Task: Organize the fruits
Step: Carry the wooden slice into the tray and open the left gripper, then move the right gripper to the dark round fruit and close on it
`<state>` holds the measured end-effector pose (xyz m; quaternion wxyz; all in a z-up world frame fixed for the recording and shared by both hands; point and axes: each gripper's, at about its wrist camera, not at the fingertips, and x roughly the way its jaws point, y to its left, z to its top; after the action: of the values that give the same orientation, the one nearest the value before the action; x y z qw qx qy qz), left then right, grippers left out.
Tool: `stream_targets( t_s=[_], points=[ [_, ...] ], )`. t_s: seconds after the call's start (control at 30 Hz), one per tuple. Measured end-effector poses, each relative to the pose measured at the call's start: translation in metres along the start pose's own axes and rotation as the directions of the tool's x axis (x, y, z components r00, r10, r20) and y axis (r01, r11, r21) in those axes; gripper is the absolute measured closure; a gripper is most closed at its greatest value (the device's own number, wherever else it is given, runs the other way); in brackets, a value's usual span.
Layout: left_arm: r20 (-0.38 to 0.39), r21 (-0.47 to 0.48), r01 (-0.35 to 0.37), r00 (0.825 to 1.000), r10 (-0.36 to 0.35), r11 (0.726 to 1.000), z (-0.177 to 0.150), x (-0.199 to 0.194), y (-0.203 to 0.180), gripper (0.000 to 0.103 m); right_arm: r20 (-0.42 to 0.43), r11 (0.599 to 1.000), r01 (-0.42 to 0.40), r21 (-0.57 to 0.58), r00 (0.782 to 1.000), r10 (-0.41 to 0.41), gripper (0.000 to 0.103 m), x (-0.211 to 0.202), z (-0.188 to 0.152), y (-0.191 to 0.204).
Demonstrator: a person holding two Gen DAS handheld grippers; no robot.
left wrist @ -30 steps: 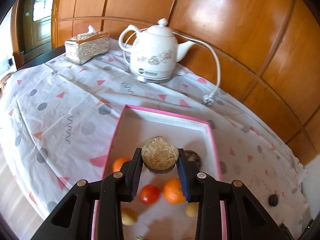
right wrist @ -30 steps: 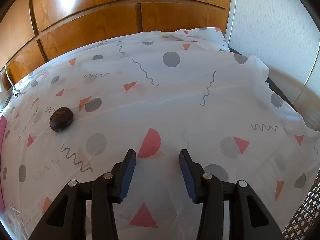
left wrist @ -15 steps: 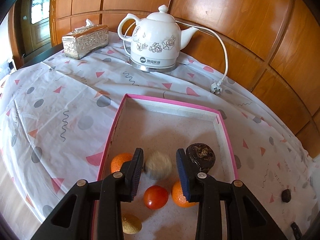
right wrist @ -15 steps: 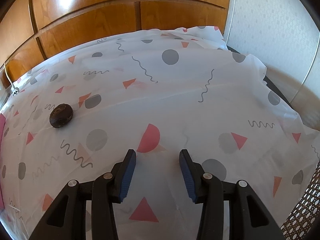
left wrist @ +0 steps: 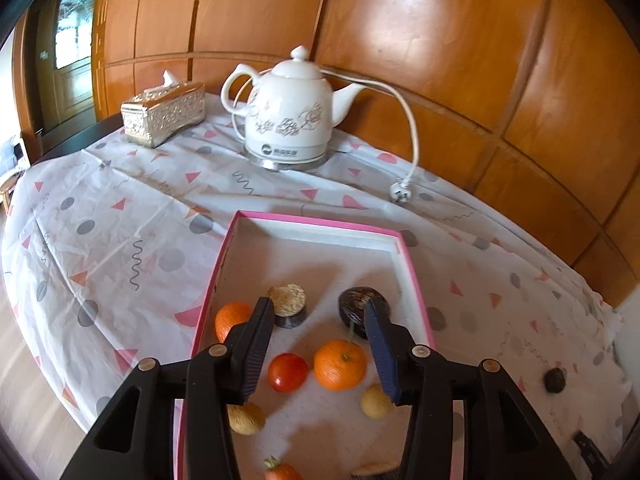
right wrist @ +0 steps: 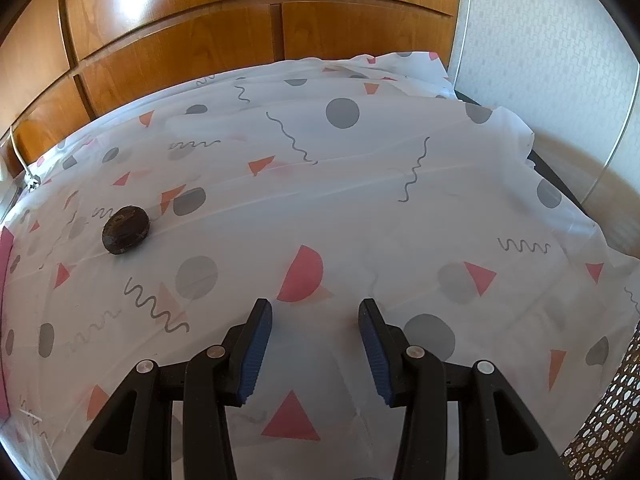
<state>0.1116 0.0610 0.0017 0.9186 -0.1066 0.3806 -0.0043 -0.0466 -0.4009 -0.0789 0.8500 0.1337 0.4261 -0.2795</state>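
Observation:
In the left wrist view a pink-rimmed tray (left wrist: pixel 316 222) holds several fruits: a brown rough fruit (left wrist: pixel 287 300), a dark round fruit (left wrist: pixel 358 304), two oranges (left wrist: pixel 340 364) (left wrist: pixel 230 316), a red tomato (left wrist: pixel 287 372) and pale yellow fruits (left wrist: pixel 374 402). My left gripper (left wrist: pixel 320 348) is open and empty above them. A dark fruit (left wrist: pixel 555 380) lies on the cloth right of the tray. In the right wrist view the same dark fruit (right wrist: pixel 125 229) lies on the cloth, far left of my right gripper (right wrist: pixel 316 344), which is open and empty.
A white electric kettle (left wrist: pixel 288 120) with a loose cord and plug (left wrist: pixel 400 192) stands behind the tray. A silver tissue box (left wrist: pixel 162 114) sits at the back left. Wood panelling runs behind the table. A wicker surface (right wrist: pixel 608 432) shows at the right edge.
My left gripper let go of the brown rough fruit, which now rests in the tray, then opened wider and drew back. The right gripper has hardly moved.

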Motion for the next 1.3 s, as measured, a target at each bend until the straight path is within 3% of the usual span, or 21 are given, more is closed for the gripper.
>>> stream_targets(
  t_s=[0.3,0.67,1.1,1.3],
  points=[
    [-0.012,0.025,0.021,1.0,-0.02,0.999,-0.017,-0.019,-0.004,0.051,0.002,1.0,-0.012,0.003,1.0,0.012,0.057,-0.002,-0.002,0.004],
    [-0.018,0.027,-0.013,1.0,0.013,1.0,-0.039,-0.031,0.009,0.044,0.001,0.999,-0.042,-0.019,0.999,0.042,0.057,-0.002,-0.001,0.015],
    [-0.044,-0.019,-0.05,0.998,0.049,0.999,-0.057,-0.036,0.033,0.044,-0.024,0.968,-0.225,-0.115,0.974,0.223,0.057,-0.002,0.019,0.066],
    [-0.044,-0.025,-0.062,0.997,0.061,0.998,-0.061,-0.039,0.037,0.042,-0.031,0.949,-0.265,-0.171,0.964,0.263,0.047,0.005,0.036,0.101]
  ],
)
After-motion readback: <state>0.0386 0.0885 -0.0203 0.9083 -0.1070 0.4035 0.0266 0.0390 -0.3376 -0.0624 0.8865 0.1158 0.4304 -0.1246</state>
